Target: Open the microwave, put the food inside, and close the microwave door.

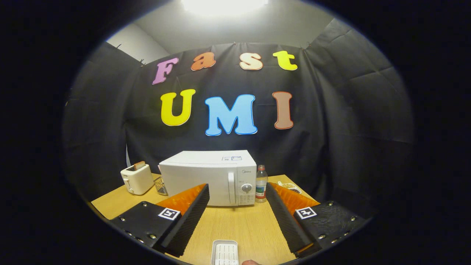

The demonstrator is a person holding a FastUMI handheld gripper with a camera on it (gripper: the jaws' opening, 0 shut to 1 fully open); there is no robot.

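- White boxy microwave, door shut: rigid, likely heavy; take by vertical white handle.
- Gripper: spread wide, holding nothing, well short of microwave.

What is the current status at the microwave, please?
Gripper open, holding nothing, back from the microwave. Microwave door shut, handle facing the fingers. White food tray on the table between the fingers. Plastic bottle beside the microwave; path clear.

Bare table lies open between my spread gripper fingers up to the shut microwave; bottle crowds its right, toaster and small rack its left.
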